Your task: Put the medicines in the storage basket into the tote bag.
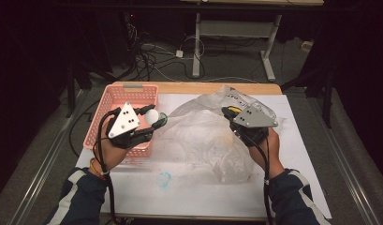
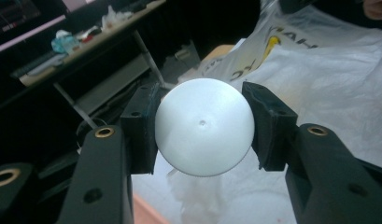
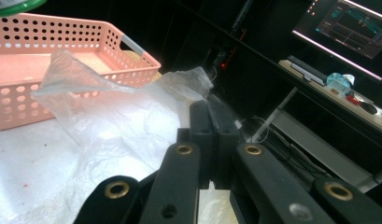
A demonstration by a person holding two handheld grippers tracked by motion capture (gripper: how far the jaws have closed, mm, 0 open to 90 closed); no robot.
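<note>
White ball (image 2: 203, 127) clamped in left gripper (image 1: 154, 119), right gripper (image 1: 228, 112) pinching plastic bag (image 1: 203, 136)

The ball (image 2: 204, 127) looks matt, smooth plastic (the bag (image 1: 203, 136) thin, crinkled, translucent film).

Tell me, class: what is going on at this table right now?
A person works with two grippers. The left gripper clamps a white ball, held above the table beside the pink basket. The right gripper is shut on the edge of a clear plastic bag, holding it up. The basket looks empty.
</note>
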